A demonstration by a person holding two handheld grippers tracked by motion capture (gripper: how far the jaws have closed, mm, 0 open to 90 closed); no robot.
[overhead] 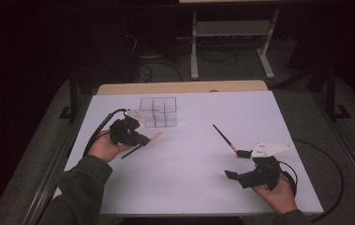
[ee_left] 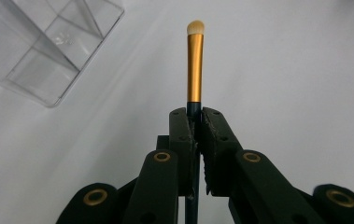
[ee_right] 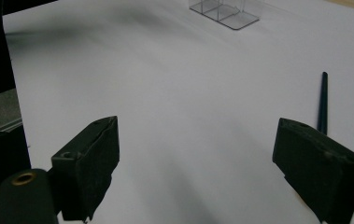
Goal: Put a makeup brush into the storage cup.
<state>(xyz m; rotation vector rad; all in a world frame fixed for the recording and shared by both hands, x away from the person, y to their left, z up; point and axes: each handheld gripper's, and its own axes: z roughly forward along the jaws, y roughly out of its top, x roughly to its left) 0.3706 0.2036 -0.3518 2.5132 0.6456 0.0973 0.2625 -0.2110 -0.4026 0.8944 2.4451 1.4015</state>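
My left gripper [overhead: 140, 139] is shut on a makeup brush [overhead: 149, 139] with a dark handle, gold ferrule and pale tip; in the left gripper view the brush [ee_left: 194, 65] stands straight out from the gripper [ee_left: 196, 116]. It hangs just above the white table, in front of a clear divided organizer box [overhead: 159, 111], also seen in the left gripper view [ee_left: 44, 46]. A second brush [overhead: 225, 138] lies on the table at the right, its dark handle [ee_right: 323, 100] beside the far jaw. My right gripper [overhead: 237, 164] stands open near it, nothing between the jaws [ee_right: 195, 163].
The white table sheet [overhead: 189, 154] covers most of the tabletop, with a wooden strip [overhead: 180, 87] at the far edge. A black cable [overhead: 334, 178] loops off the right side. A table frame [overhead: 231, 33] stands on the dark floor beyond.
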